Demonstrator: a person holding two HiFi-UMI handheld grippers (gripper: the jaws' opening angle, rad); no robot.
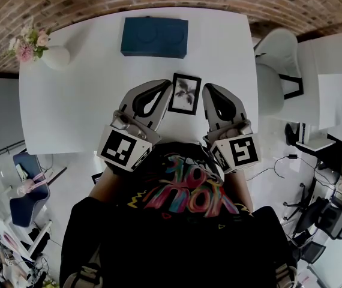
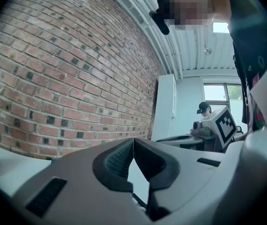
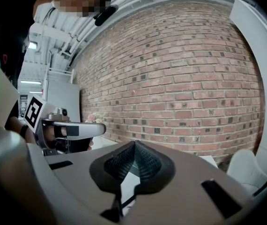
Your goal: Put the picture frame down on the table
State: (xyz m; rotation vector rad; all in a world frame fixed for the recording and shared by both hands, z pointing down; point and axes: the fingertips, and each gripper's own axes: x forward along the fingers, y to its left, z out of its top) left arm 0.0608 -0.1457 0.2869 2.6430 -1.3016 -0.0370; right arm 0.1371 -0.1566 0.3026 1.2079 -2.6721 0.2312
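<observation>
A small black picture frame (image 1: 185, 93) with a dark plant print shows face-up on the white table (image 1: 81, 107) near its front edge. My left gripper (image 1: 170, 84) is at the frame's left side, tip against its upper left corner. My right gripper (image 1: 205, 89) is close to the frame's right edge. In the left gripper view the left gripper (image 2: 133, 139) has its tips touching; a pale surface and a dark edge show in the gap behind them. The right gripper (image 3: 134, 143) in its own view looks the same, tips together. Whether the frame rests flat is unclear.
A dark blue box (image 1: 154, 37) lies at the table's far edge. A white vase of pink flowers (image 1: 46, 53) stands at the far left corner. A white chair (image 1: 276, 65) sits beside the table on the right. A brick wall (image 3: 180, 78) runs behind.
</observation>
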